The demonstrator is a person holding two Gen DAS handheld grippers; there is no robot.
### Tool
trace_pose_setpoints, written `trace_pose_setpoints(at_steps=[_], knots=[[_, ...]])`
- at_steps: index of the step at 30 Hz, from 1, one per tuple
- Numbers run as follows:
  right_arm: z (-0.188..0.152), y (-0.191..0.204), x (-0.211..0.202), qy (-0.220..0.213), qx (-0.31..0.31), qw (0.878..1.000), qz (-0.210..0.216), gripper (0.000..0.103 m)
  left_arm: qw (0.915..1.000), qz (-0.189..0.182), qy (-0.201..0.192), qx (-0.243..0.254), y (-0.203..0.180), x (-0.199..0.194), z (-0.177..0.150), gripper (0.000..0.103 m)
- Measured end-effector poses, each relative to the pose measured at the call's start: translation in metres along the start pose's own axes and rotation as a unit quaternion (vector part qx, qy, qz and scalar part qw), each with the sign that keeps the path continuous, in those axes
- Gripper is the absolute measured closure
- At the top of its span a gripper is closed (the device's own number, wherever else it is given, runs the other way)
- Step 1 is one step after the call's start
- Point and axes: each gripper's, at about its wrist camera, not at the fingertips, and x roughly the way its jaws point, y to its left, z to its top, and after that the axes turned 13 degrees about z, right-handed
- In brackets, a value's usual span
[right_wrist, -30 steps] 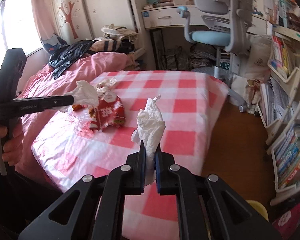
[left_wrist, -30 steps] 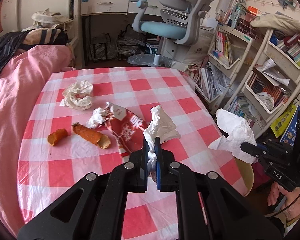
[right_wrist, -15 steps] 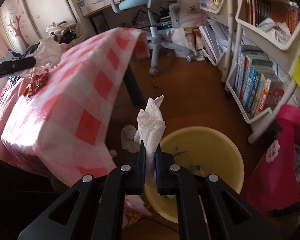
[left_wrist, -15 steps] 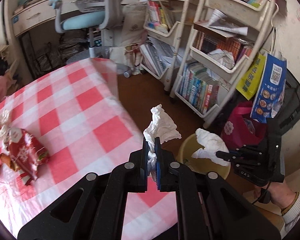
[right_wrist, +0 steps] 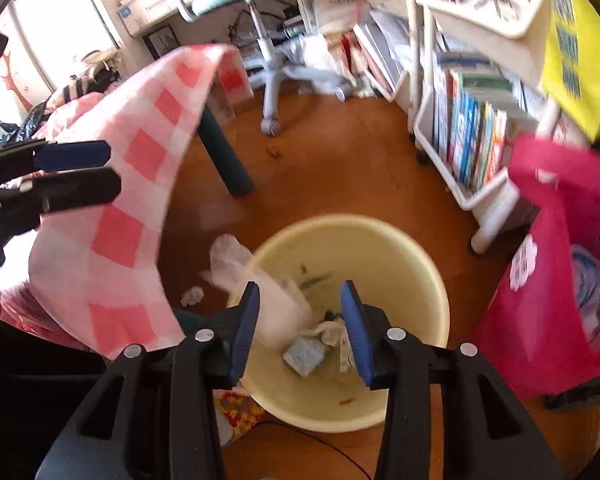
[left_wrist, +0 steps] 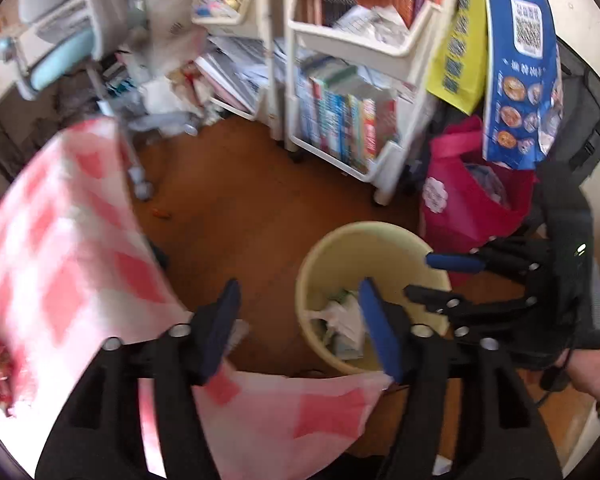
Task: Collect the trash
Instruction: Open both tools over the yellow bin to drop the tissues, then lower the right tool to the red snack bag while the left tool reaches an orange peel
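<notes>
Tissue [right_wrist: 276,304] drops into the yellow bin [right_wrist: 428,280] — both claws, left claw [left_wrist: 300,320] and right claw [right_wrist: 298,324], gape empty. Dumping step; next, probably back to the worktop [left_wrist: 60,248] for remaining trash.

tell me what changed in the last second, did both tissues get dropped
Yes. Both swung from over the table to the yellow bin. The left hand-held gripper and right hand-held gripper were each shut on a tissue and are now open and empty; a white tissue lies at the bin's rim. The checked tablecloth is unchanged.
</notes>
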Motion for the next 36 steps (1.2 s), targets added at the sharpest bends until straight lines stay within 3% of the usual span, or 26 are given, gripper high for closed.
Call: trace_pose_setpoints(at_steps=[6, 10, 17, 24, 28, 31, 36], knots=[[0.032, 0.057, -0.001, -0.033, -0.061, 0.997, 0.040, 0.053, 0.9949, 0.054, -0.026, -0.081, 0.070, -0.033, -0.011, 0.027], [0.057, 0.112, 0.012, -0.031, -0.123, 0.990, 0.069, 0.048, 0.9844, 0.093, -0.042, -0.143, 0.136, -0.062, -0.027, 0.025], [0.093, 0.199, 0.048, -0.013, -0.205, 0.971, 0.118, 0.038, 0.9559, 0.168, -0.022, -0.240, 0.271, -0.095, -0.088, 0.022], [0.112, 0.267, 0.092, 0.014, -0.252, 0.955, 0.157, 0.037, 0.9165, 0.224, 0.039, -0.329, 0.397, -0.098, -0.166, 0.022], [0.118, 0.292, 0.107, 0.024, -0.257, 0.952, 0.166, 0.037, 0.9062, 0.238, 0.051, -0.345, 0.441, -0.098, -0.197, 0.022], [0.121, 0.304, 0.117, 0.032, -0.263, 0.950, 0.167, 0.037, 0.9052, 0.234, 0.053, -0.351, 0.458, -0.093, -0.204, 0.022], [0.134, 0.313, 0.142, 0.047, -0.262, 0.949, 0.170, 0.037, 0.9198, 0.233, 0.078, -0.306, 0.462, -0.059, -0.196, 0.022]])
